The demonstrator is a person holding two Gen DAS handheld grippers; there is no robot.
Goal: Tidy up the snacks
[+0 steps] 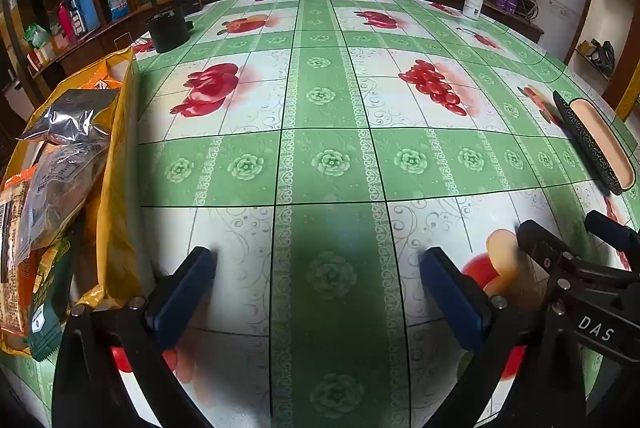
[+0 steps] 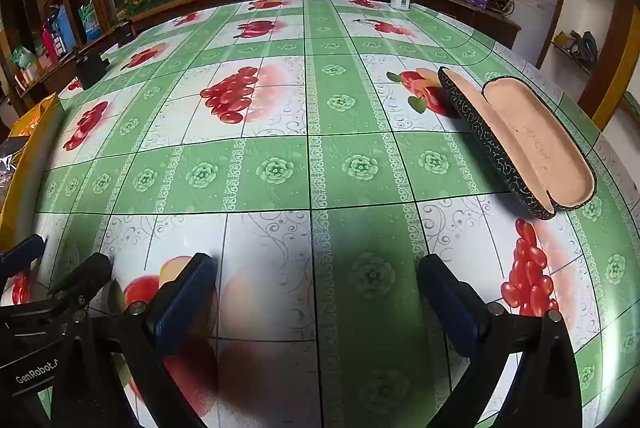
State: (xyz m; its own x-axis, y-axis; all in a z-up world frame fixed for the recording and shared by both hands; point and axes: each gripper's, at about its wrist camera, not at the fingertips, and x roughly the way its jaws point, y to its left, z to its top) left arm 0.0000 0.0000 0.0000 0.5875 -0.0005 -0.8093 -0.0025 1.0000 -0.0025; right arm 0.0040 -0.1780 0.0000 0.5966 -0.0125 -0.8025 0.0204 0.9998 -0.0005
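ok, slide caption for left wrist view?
Open left gripper over green fruit-print tablecloth; yellow bag of snack packets at left.

Both wrist views look low and forward across the table [image 1: 328,148]. Left view sits left of the right view. Shared: the glasses case [image 2: 516,144] and the far edge.

Your left gripper [image 1: 318,268] hovers open over the green floral tablecloth [image 1: 332,164]; the yellow snack-filled bag [image 1: 114,188] lies left.
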